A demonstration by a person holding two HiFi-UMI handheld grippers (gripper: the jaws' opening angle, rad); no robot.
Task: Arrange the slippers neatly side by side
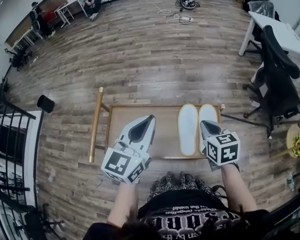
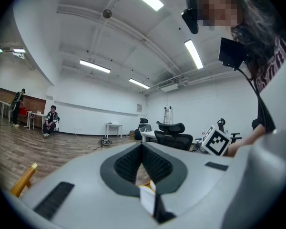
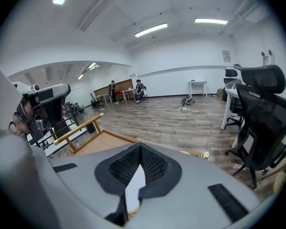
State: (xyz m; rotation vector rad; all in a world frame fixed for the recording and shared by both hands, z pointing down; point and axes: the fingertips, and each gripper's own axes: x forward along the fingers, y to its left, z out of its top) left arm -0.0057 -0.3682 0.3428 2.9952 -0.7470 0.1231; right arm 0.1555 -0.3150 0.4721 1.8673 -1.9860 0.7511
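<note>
Head view shows the two white, oval, flat slippers with yellow edging lying on their soles in the right part of a shallow wooden tray with a raised rim. They are parallel and just beside each other, toes pointing away from the person. As far as the pictures show, the arranging looks done, or nearly so. At most a small squaring-up may be left, since the near end of the right slipper is hidden under the right gripper.

That gripper's jaws are fully together and grip nothing; the right gripper view shows only a sliver of white slipper through the gap below them. The left gripper hangs over the tray's bare left part, its jaws also closed and empty.

The tray holds nothing but the slippers, and a brass-coloured handle bar runs along its left side.
</note>
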